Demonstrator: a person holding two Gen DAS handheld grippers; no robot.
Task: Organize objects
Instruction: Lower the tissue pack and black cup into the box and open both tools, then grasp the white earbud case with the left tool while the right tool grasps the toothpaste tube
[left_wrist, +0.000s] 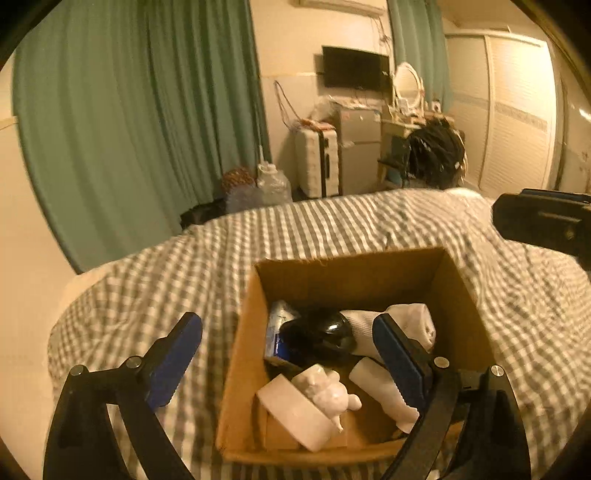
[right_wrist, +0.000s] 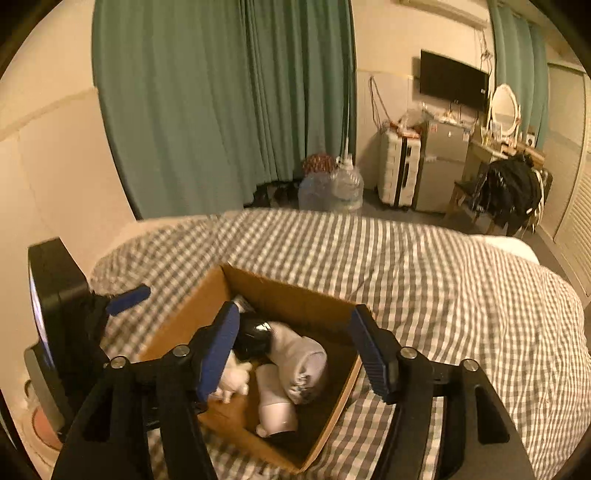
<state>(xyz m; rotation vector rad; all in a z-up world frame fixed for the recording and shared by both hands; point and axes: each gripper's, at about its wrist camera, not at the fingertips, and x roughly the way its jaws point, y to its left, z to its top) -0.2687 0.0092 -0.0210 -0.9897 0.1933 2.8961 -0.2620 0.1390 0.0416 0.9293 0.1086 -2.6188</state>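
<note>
Two grippers hover over a cardboard box (left_wrist: 243, 354) on a checked bed cover (left_wrist: 332, 229): left gripper (left_wrist: 288, 354) spread wide, right gripper (right_wrist: 291, 347) parted, fingers (right_wrist: 218, 350) grasping nothing. Box holds white figurine (left_wrist: 325, 391), black round object (left_wrist: 325, 332), rolled socks (right_wrist: 299, 354). Green curtains (left_wrist: 129, 110), wall TV (left_wrist: 354, 66), suitcase (left_wrist: 317, 162) behind.

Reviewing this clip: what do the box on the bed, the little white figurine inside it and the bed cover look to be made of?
Box: brown corrugated cardboard, matte, with a frayed raw top edge. White figurine: probably glazed ceramic or hard plastic, smooth with a soft sheen; the look leaves it open. Bed cover: woven fabric in a grey-and-white check, matte, with soft wrinkles.
</note>
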